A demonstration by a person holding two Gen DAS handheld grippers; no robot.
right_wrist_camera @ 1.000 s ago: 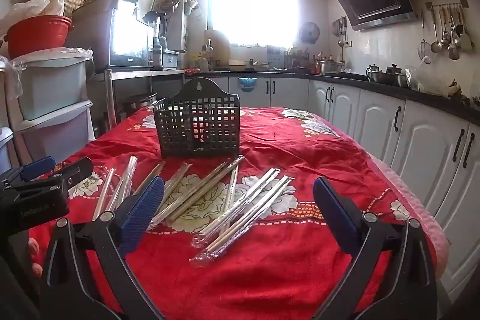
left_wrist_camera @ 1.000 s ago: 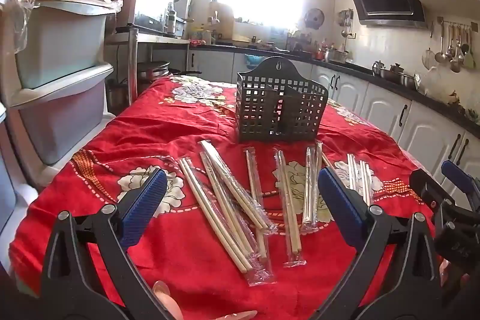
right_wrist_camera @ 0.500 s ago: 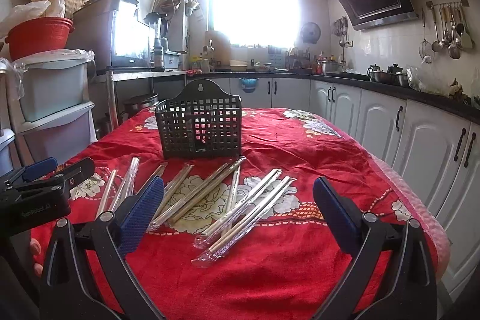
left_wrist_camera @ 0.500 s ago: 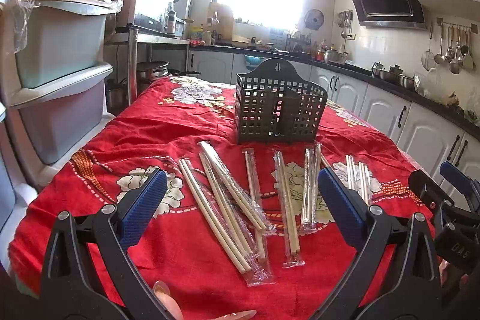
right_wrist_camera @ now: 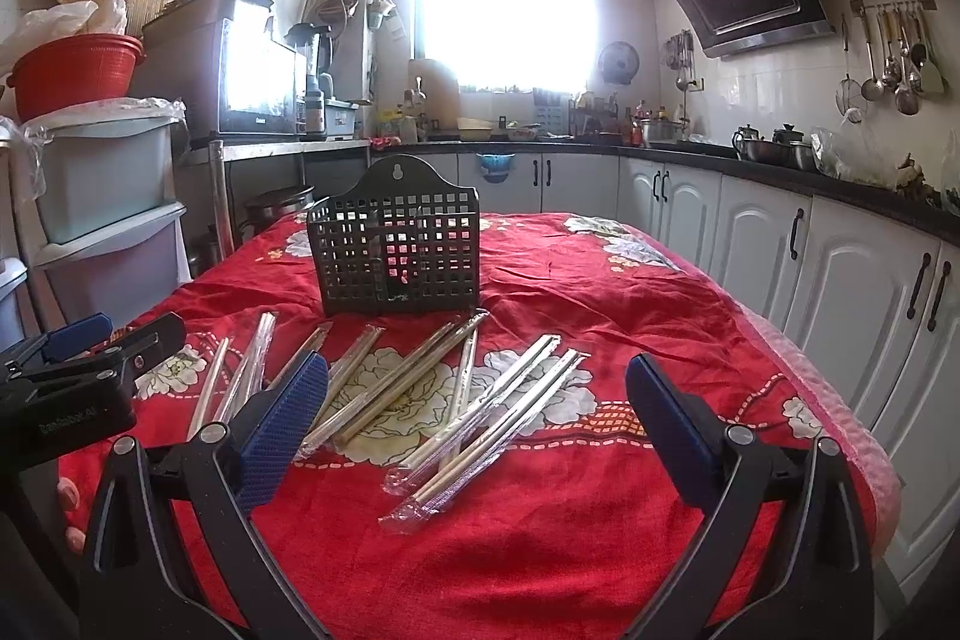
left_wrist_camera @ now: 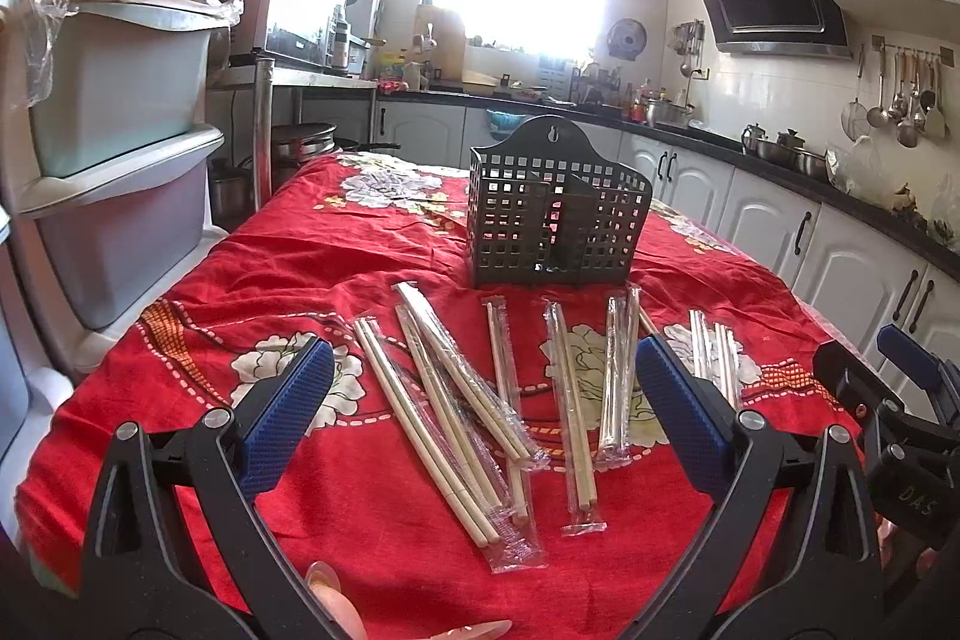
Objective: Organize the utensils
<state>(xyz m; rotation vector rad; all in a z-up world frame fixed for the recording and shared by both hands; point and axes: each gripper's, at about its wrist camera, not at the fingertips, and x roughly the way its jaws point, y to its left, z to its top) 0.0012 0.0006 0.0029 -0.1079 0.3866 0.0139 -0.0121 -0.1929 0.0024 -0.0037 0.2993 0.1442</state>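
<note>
Hand-held gripper (left_wrist_camera: 483, 403) agape, plastic-wrapped wooden chopsticks (left_wrist_camera: 465, 388)

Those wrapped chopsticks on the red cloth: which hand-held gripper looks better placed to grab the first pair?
Probably the left gripper: several chopsticks lie directly between its open fingers. The right gripper is open too, with pairs ahead, so it is close. The basket stands beyond both.

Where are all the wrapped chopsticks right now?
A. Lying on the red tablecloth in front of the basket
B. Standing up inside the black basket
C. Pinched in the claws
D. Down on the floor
A. The wrapped chopsticks lie scattered flat on the red tablecloth in front of the black basket, while the left claw and right claw are both open with nothing between them.
</note>
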